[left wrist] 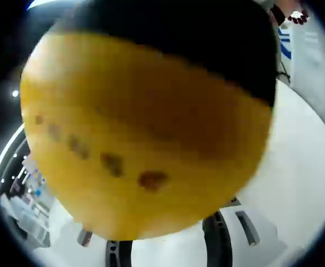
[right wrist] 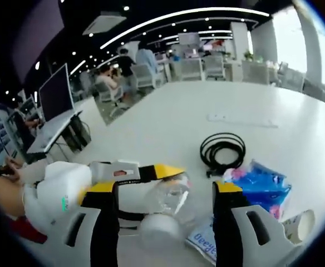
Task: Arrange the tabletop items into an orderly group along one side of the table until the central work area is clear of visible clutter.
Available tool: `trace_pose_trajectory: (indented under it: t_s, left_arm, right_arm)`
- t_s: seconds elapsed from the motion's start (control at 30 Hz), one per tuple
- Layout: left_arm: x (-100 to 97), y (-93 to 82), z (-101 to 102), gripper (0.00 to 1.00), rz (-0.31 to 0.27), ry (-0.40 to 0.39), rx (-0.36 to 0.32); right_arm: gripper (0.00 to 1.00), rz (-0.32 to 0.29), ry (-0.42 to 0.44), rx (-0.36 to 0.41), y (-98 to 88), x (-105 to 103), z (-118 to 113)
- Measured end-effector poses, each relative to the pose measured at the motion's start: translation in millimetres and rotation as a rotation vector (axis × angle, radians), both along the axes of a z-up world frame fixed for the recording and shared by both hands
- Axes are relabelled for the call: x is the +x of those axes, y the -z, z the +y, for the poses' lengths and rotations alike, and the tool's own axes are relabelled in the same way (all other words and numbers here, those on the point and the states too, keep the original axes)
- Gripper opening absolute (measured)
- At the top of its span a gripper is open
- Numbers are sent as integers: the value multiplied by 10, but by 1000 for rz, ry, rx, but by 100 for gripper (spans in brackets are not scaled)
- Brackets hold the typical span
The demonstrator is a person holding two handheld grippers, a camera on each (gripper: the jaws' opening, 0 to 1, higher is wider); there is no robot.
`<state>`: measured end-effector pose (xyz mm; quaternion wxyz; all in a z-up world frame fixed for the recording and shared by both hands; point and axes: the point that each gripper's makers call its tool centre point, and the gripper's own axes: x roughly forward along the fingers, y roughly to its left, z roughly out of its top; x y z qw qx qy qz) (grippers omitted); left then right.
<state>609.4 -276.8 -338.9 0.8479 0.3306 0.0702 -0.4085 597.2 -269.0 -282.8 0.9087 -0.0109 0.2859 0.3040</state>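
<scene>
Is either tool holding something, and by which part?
Right tool: a clear plastic bottle lies between its jaws, apparently unclamped. Left: cannot tell.

- A clear plastic bottle (right wrist: 171, 203) lies on its side on the white table in your right gripper view. Its white cap end points toward you.
- A coiled black cable (right wrist: 222, 151) rests flat on the table, beyond the bottle.
- A blue and pink tissue pack (right wrist: 262, 188) lies just right of the bottle, near the cable.
- A yellow rounded object (left wrist: 140, 139) with a row of dark blurred marks sits very close to your left gripper view; what it is can't be told.
</scene>
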Motion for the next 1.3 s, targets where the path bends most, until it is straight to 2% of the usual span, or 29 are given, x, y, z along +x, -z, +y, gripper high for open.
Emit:
trace_pose_trajectory:
  t_s: [0.13, 0.2, 0.3, 0.33, 0.43, 0.53, 0.6, 0.7, 0.8, 0.87, 0.97, 1.0, 1.13, 1.2, 1.3]
  left_arm:
    - [61, -31, 45, 41, 46, -57, -54]
    - [92, -56, 60, 40, 91, -82, -122]
    - [152, -86, 116, 39, 118, -112, -154]
    - [181, -88, 143, 38, 139, -133, -174]
    - [219, -106, 172, 37, 162, -146, -193]
    - [257, -109, 199, 37, 211, -172, -237]
    - [270, -121, 200, 37, 223, -157, -246]
    - [269, -120, 202, 36, 302, -169, -325]
    - [289, -103, 238, 36, 358, -191, -368]
    - [257, -143, 208, 35, 401, -172, -428]
    - [227, -224, 204, 34, 409, -148, -450]
    - [180, -269, 156, 34, 431, -133, -474]
    - [3, -397, 32, 35, 465, -30, -467]
    - [-68, -472, 2, 35, 470, 0, -477]
    - [-273, -582, -98, 35, 499, 99, -469]
  right_arm:
    - [79, 10, -9, 79, -67, 9, -24]
    - [85, -20, -3, 94, -119, 35, -71]
    - [92, -69, -22, 144, -199, 70, -90]
    - [94, -64, -21, 144, -176, 64, -132]
    - [95, -80, -39, 142, -166, 51, -181]
    - [94, -96, -42, 161, -197, 46, -210]
    - [93, -97, -35, 157, -195, 54, -237]
    - [94, -92, -29, 142, -159, 52, -270]
    - [94, -96, -34, 126, -152, 40, -304]
    - [94, -100, -39, 121, -162, 28, -315]
    - [94, -105, -50, 132, -196, 11, -322]
    - [94, -104, -71, 144, -215, -12, -298]
    - [93, -122, -125, 164, -302, -113, -275]
    - [93, -121, -155, 209, -382, -172, -260]
    - [95, -128, -171, 226, -456, -211, -295]
